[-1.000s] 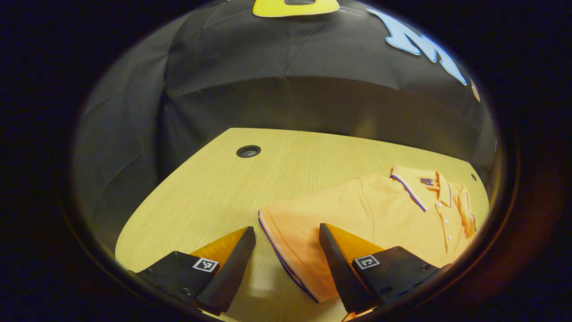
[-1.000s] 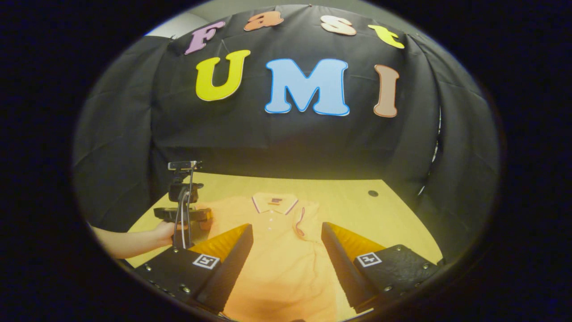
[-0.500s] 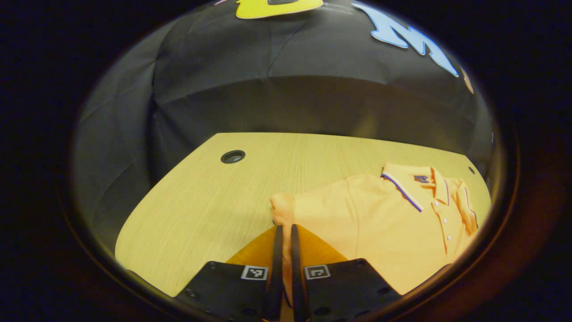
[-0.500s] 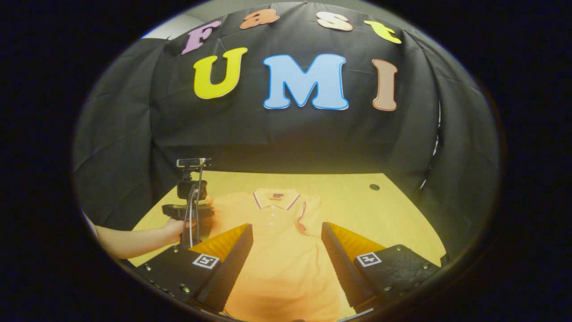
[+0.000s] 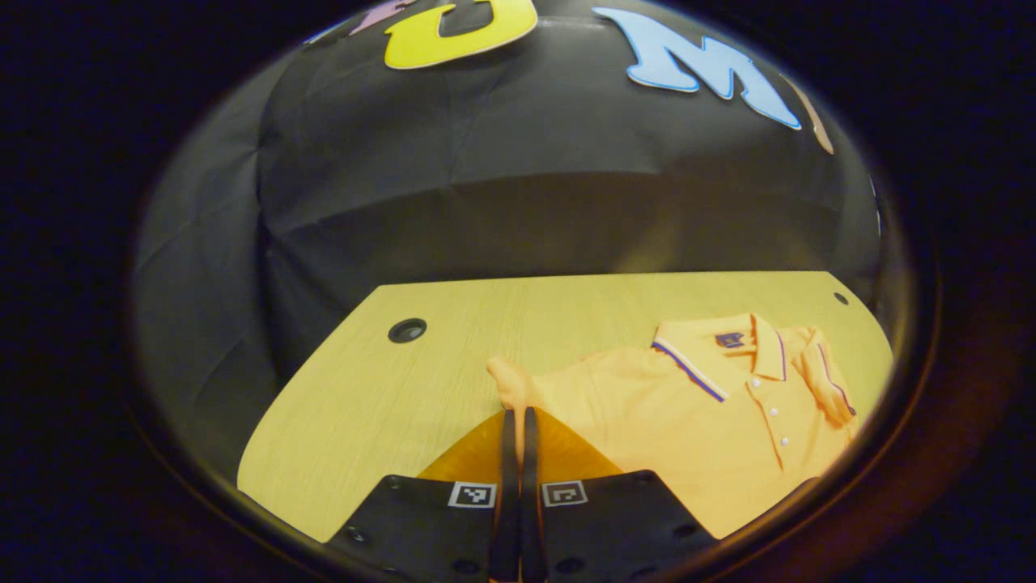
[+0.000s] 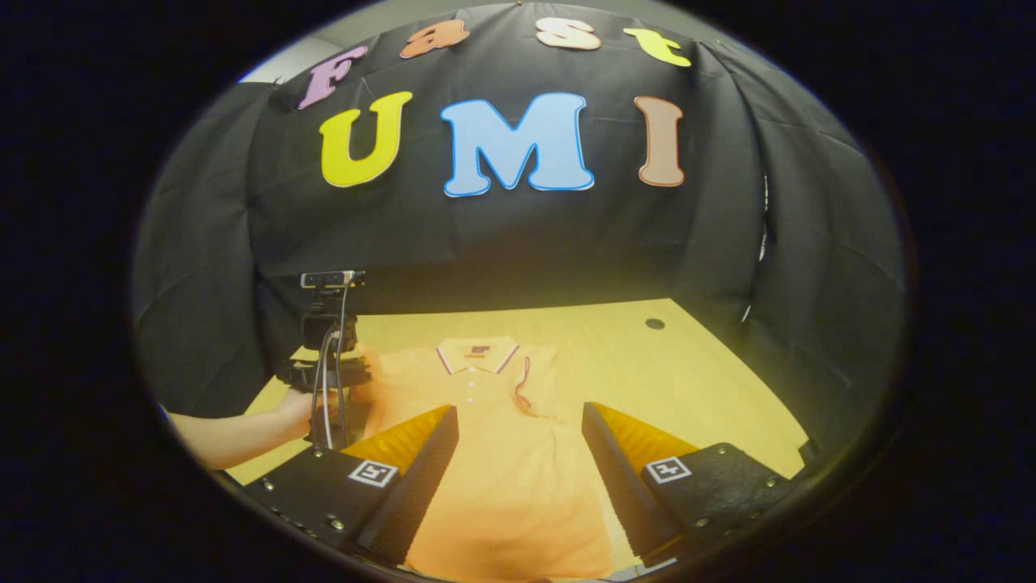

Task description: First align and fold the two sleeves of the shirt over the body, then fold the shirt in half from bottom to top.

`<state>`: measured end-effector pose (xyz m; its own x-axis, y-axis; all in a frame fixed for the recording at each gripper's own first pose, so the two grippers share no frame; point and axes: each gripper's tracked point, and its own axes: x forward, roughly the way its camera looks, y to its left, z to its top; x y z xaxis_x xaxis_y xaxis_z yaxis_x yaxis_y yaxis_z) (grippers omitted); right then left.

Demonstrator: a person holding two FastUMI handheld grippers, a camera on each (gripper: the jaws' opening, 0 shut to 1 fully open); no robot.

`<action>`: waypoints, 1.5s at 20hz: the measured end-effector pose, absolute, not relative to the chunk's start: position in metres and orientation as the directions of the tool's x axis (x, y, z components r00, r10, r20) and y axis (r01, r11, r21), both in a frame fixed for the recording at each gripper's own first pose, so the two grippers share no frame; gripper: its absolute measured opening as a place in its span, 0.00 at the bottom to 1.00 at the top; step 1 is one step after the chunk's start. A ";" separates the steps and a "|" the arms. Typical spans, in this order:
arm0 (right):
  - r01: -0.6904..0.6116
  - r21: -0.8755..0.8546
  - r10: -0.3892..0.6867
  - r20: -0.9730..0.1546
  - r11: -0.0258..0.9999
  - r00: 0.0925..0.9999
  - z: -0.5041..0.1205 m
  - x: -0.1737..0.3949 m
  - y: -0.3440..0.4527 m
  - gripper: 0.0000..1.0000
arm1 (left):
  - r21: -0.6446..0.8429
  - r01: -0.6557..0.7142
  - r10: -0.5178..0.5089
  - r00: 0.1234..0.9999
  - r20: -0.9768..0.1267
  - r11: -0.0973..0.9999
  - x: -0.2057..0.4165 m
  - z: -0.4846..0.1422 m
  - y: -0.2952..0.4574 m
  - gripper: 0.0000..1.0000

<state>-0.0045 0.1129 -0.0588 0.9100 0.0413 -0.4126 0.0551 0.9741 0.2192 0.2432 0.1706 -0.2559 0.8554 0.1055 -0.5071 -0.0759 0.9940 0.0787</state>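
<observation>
Nearest the left camera: left gripper [image 5: 518, 421], fingers pressed together on the bunched end of the left sleeve [image 5: 508, 379], likely pinched so it can be carried over the body.
Near edge, right camera: right gripper [image 6: 520, 429], fingers wide apart above the lower body of the polo shirt [image 6: 502, 453], holding nothing, probably waiting.
Mid tabletop: polo shirt lies flat, collar [image 6: 476, 356] toward the far edge; right sleeve [image 6: 530, 382] already lies folded on the chest.
Left side: a hand [image 6: 301, 402] holds the left gripper.
Free room: bare tabletop [image 5: 388, 397] left of the shirt, cable hole [image 5: 407, 329] toward the far left corner; the body offers a clear landing for the sleeve.
</observation>
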 end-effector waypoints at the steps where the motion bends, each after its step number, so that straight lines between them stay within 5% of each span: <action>1: 0.058 0.221 0.040 -0.414 0.974 0.909 -0.059 -0.006 0.113 0.95 | 0.077 -0.061 0.092 0.860 -0.501 0.995 0.244 -0.250 0.162 0.07; 15: 0.108 0.261 0.013 -0.420 0.959 0.907 -0.070 -0.006 0.122 0.95 | 0.150 0.141 -0.041 0.847 -0.530 0.979 0.249 -0.250 0.086 0.06; 22: 0.103 0.243 0.006 -0.410 0.965 0.912 -0.070 -0.019 0.110 0.95 | 0.137 0.177 -0.067 0.815 -0.576 0.974 0.233 -0.261 0.071 0.16; 23: 0.101 0.242 0.009 -0.413 0.965 0.910 -0.073 -0.021 0.108 0.95 | 0.135 0.182 -0.073 0.815 -0.574 0.974 0.230 -0.259 0.068 0.28; 24: 0.099 0.240 0.011 -0.418 0.966 0.909 -0.075 -0.024 0.107 0.95 | 0.132 0.188 -0.080 0.816 -0.572 0.973 0.227 -0.257 0.066 0.29; 27: 0.097 0.244 0.014 -0.418 0.965 0.909 -0.080 -0.032 0.103 0.95 | 0.099 0.202 -0.109 0.809 -0.578 0.974 0.212 -0.251 0.057 0.63; 30: 0.083 0.243 0.027 -0.417 0.967 0.909 -0.087 -0.040 0.102 0.95 | 0.070 0.208 -0.134 0.815 -0.564 0.976 0.193 -0.240 0.051 0.78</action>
<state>-0.0396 0.1018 -0.0868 0.9086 0.0271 -0.4167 0.0825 0.9666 0.2427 0.1926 0.0512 -0.2401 0.8149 -0.1336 -0.5639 0.2081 0.9756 0.0697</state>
